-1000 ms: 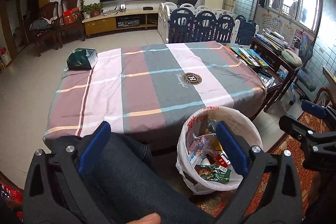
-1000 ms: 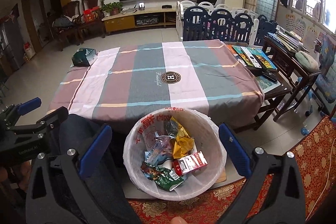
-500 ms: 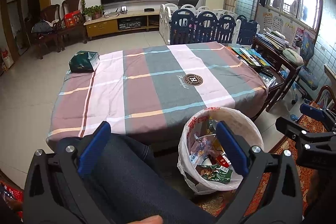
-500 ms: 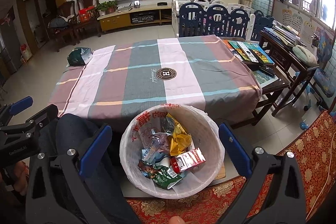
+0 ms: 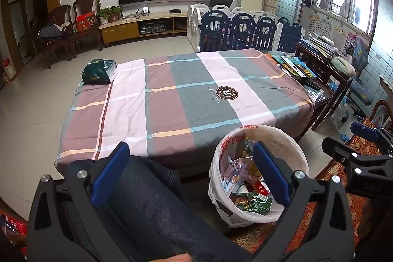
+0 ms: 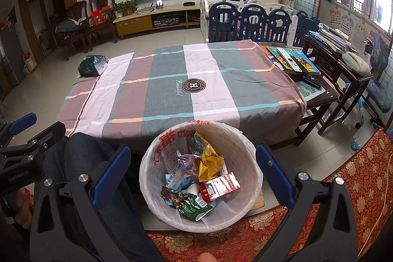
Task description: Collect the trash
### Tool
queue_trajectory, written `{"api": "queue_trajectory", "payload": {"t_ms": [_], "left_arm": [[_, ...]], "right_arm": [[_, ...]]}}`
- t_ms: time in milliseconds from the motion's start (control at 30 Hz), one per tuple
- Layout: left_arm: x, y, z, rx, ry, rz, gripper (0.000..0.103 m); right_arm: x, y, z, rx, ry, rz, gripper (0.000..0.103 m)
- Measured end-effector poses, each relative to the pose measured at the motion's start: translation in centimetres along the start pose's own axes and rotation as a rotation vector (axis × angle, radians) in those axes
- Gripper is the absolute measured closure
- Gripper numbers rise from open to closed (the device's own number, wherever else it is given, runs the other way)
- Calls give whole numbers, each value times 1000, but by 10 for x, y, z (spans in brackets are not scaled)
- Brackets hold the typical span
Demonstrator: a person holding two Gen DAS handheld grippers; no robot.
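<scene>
Bin loaded, bench nearly bare

Wrappers [image 6: 196, 186] sat in the lined bin [image 6: 248, 210], lower centre; both tongs, left [image 5: 188, 172] and right [image 6: 192, 170], gaped wide and empty; only a green pack [image 6: 92, 65] remained upper left on the bench [image 6: 172, 90].

— How are the grippers sitting?
— The left gripper [image 5: 190, 172] and right gripper [image 6: 194, 173] are both hanging level, side by side, jaws spread wide, gripping nothing.

"beautiful" on tablecloth [image 6: 179, 90], "genrobot.ai" on left hand-held gripper [image 6: 18, 176]
</scene>
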State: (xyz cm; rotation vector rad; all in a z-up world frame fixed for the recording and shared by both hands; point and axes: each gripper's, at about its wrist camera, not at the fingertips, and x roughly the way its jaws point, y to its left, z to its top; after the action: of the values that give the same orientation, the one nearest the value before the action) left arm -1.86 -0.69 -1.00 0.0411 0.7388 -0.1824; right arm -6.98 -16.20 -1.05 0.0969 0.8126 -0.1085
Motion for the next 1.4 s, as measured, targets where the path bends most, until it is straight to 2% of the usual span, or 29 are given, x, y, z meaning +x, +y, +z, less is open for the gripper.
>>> {"api": "queue_trajectory", "payload": {"t_ms": [1400], "left_arm": [[3,0,-2,10,25,-13,3]], "right_arm": [[7,-7,-9,14,12,-25,4]]}}
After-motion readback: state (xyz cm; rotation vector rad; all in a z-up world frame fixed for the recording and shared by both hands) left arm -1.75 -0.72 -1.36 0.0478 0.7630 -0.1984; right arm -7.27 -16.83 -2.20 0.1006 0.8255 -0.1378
